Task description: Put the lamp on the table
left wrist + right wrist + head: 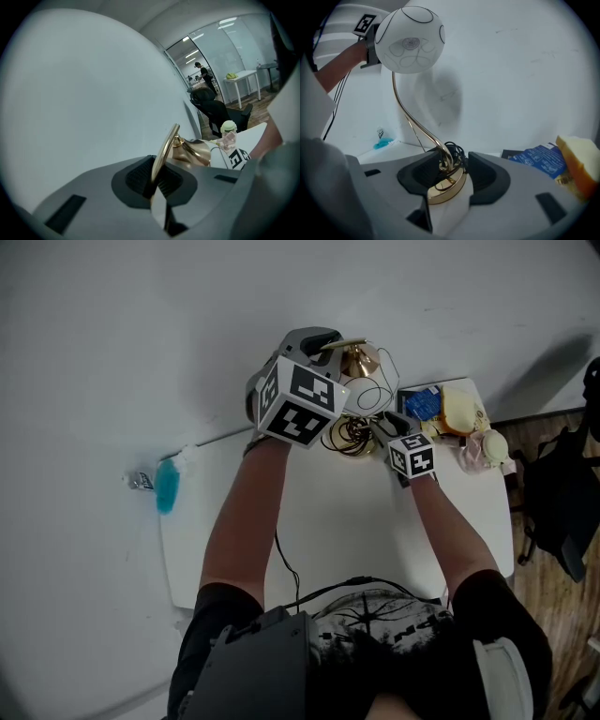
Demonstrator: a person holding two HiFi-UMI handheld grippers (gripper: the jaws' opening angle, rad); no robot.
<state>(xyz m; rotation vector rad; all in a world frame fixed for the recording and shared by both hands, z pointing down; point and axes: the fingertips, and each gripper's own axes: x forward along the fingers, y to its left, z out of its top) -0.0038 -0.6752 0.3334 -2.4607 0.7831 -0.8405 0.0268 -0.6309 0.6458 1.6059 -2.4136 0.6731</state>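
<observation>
The lamp stands at the far edge of the white table (356, 521), against the wall. It has a round gold base (445, 185), a curved gold stem (412, 119) and a white globe shade (410, 40). My left gripper (157, 180) is shut on the upper stem (164, 154), just below the gold cap (194, 152). My right gripper (447, 173) is low at the base, its jaws wide apart on either side of the stem foot and the coiled black cord, with the pads not pressing. In the head view the left gripper (323, 341) is high by the shade and the right gripper (389, 423) is beside the base (349, 437).
A blue packet (422, 404) and a yellow spongy block (459, 409) lie at the table's far right, with a pale round thing (487, 448) near that edge. A blue item (167, 486) sits at the left edge. A black chair (562, 493) stands to the right.
</observation>
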